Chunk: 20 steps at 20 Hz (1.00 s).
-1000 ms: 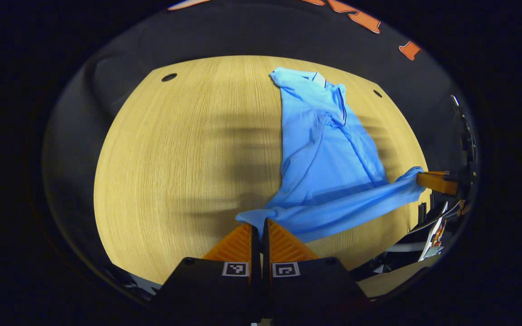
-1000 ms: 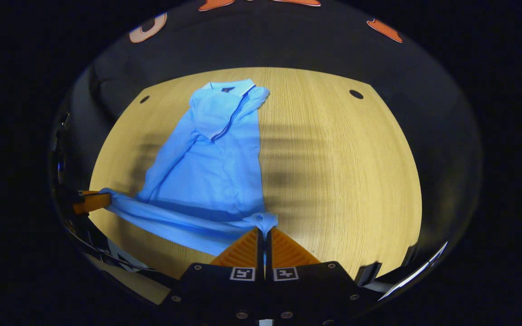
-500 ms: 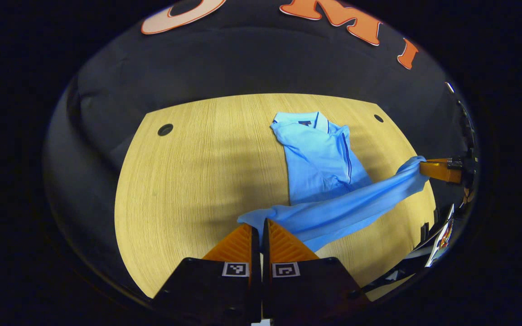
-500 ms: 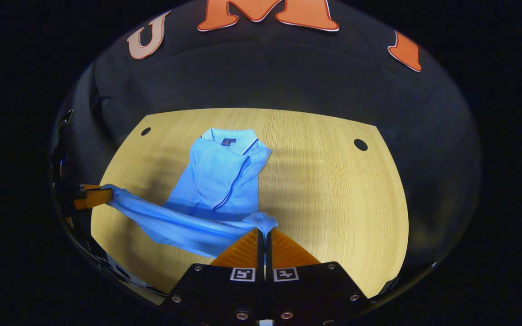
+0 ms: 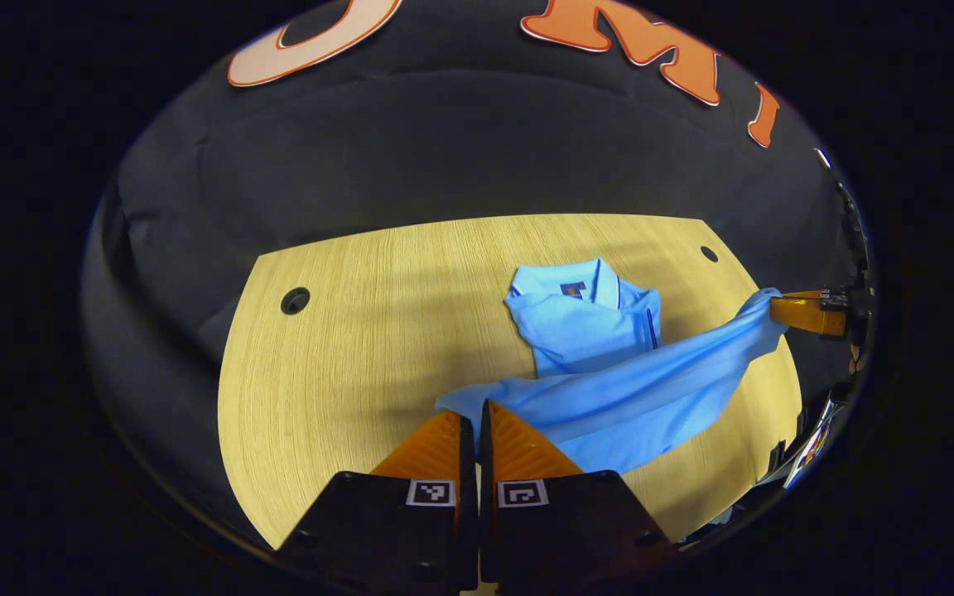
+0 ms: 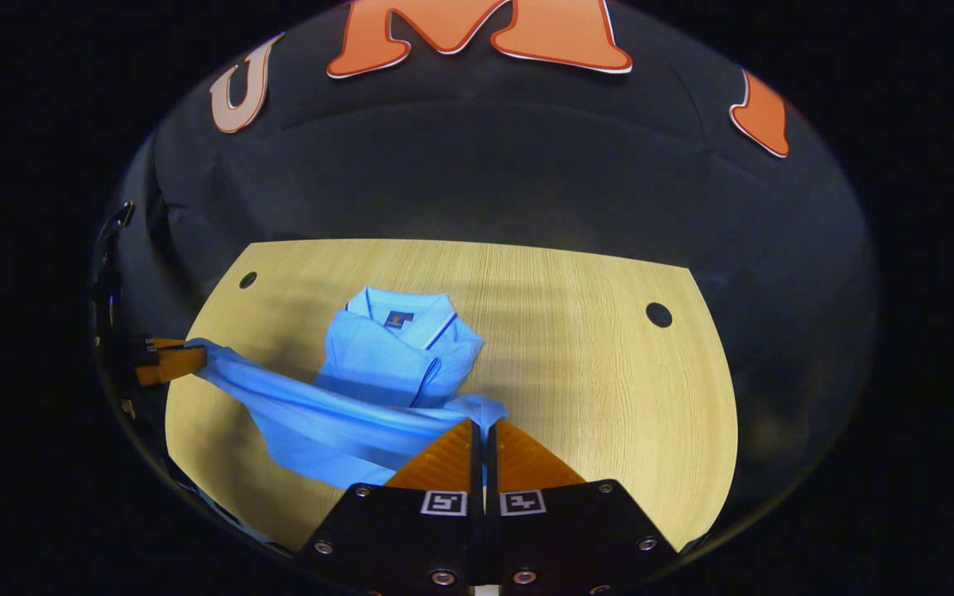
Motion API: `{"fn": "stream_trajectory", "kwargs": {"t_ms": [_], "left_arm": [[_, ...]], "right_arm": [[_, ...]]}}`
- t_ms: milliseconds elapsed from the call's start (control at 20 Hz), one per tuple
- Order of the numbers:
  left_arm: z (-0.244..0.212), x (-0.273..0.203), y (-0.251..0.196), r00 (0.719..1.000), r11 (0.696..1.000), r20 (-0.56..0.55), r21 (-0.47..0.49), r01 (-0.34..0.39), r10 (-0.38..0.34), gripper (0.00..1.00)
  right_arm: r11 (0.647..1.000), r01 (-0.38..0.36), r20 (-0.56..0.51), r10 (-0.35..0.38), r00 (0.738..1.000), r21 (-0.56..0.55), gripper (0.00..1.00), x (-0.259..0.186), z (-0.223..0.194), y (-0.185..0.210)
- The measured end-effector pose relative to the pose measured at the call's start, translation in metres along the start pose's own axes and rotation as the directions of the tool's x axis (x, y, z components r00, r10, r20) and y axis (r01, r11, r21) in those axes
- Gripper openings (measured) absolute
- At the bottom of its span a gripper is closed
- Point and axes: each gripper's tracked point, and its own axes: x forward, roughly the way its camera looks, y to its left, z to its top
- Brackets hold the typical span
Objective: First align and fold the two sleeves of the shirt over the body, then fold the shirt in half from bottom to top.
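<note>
Item: shirt (image 5: 601, 364), light blue, short collar with a dark edge stripe and a small label inside the neck. Position: collar end lies flat on the table (image 5: 344, 331), ahead of both grippers; the hem end is raised off the surface and stretched in a band between the two grippers, sagging a little in the middle and hiding the lower body of the garment. Sleeves lie folded in over the chest, a dark-trimmed cuff edge showing beside the collar. In the right gripper view the shirt (image 6: 378, 381) spans from the near fingers away to the left. Left gripper (image 5: 477, 406): fingers brought together on one hem corner, cloth bunched just above the tips. Right gripper (image 6: 481, 424): fingers likewise pinched together on the other hem corner, a small fold of cloth standing over the tips. Each gripper also appears at the far edge of the other's view, at the end of the stretched hem. Table: pale wood grain, with round dark holes (image 5: 296, 300) near its far corners, well apart from the shirt. Surround: black cloth wall behind the table.
</note>
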Motion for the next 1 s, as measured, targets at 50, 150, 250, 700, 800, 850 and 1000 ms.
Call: {"fn": "stream_trajectory", "kwargs": {"t_ms": [50,150,250,700,800,850,1000], "left_arm": [[0.008,0.006,0.003,1.0,1.0,0.004,0.01,-0.009,0.009,0.05],[0.022,0.022,0.007,1.0,0.999,0.003,0.027,-0.027,0.027,0.05],[0.034,0.044,0.009,0.999,0.998,-0.002,0.039,-0.045,0.045,0.05],[0.042,0.093,0.014,0.996,0.996,-0.002,-0.009,-0.092,0.092,0.27],[0.054,0.085,0.02,0.993,0.994,0.039,-0.006,-0.113,0.114,0.76],[0.06,0.08,0.025,0.989,0.991,0.072,-0.002,-0.132,0.132,1.0],[0.082,0.043,0.031,0.967,0.984,0.18,-0.016,-0.179,0.179,1.0]], "right_arm": [[1.0,-0.002,0.001,0.002,1.0,0.005,0.0,0.008,0.005,0.0],[1.0,-0.008,-0.007,0.008,1.0,0.023,0.0,0.025,0.013,-0.002],[0.999,-0.007,-0.003,0.007,1.0,0.036,0.0,0.047,0.024,-0.004],[0.996,0.072,0.015,-0.073,0.997,0.06,0.23,0.098,0.037,-0.025],[0.994,0.068,0.007,-0.068,0.998,0.09,0.4,0.092,0.036,-0.027],[0.993,0.074,0.017,-0.076,0.997,0.092,0.52,0.088,0.038,-0.031],[0.992,0.083,0.096,-0.092,0.991,0.1,0.86,0.06,0.051,-0.035]]}}
